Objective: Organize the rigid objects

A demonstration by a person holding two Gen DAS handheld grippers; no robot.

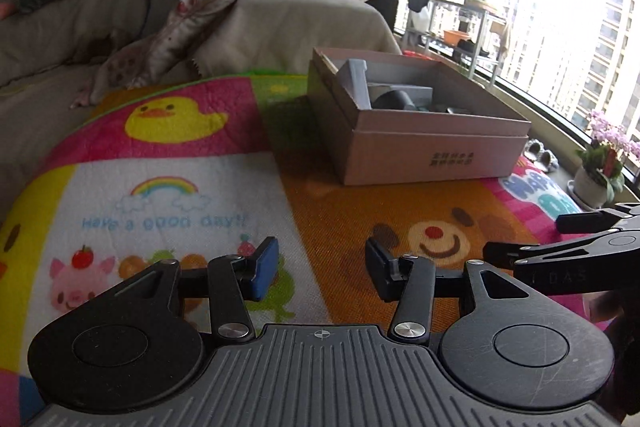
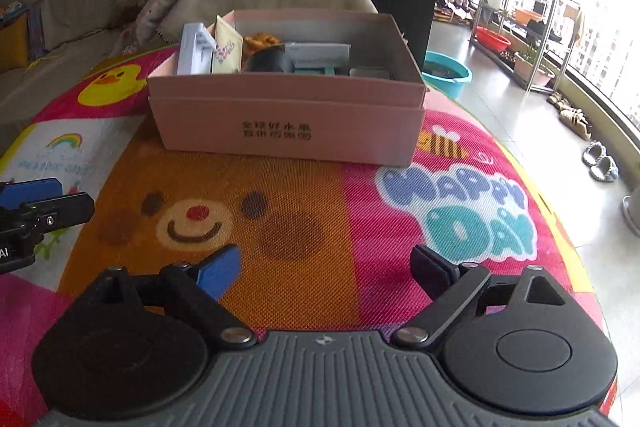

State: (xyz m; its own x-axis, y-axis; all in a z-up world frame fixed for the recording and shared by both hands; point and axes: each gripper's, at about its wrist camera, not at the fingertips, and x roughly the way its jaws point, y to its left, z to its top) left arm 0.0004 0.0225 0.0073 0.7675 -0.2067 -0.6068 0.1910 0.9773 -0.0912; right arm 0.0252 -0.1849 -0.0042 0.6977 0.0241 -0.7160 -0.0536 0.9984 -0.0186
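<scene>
Left gripper (image 1: 322, 269): mine, jaws parted, nothing held, over the play mat (image 1: 168, 187).
Right gripper (image 2: 326, 271): wide apart, nothing between my fingers.
Pink box (image 2: 288, 125): on mat, ahead of both grippers, well apart.
Box contents: white holder (image 2: 194, 49), grey items, packet; details unclear.

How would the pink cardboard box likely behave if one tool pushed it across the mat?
The pink cardboard box would probably slide rather than tip: it sits low, wide and flat. The woven mat may drag on it. Its thin walls might flex, and the loose items inside could shift.
</scene>
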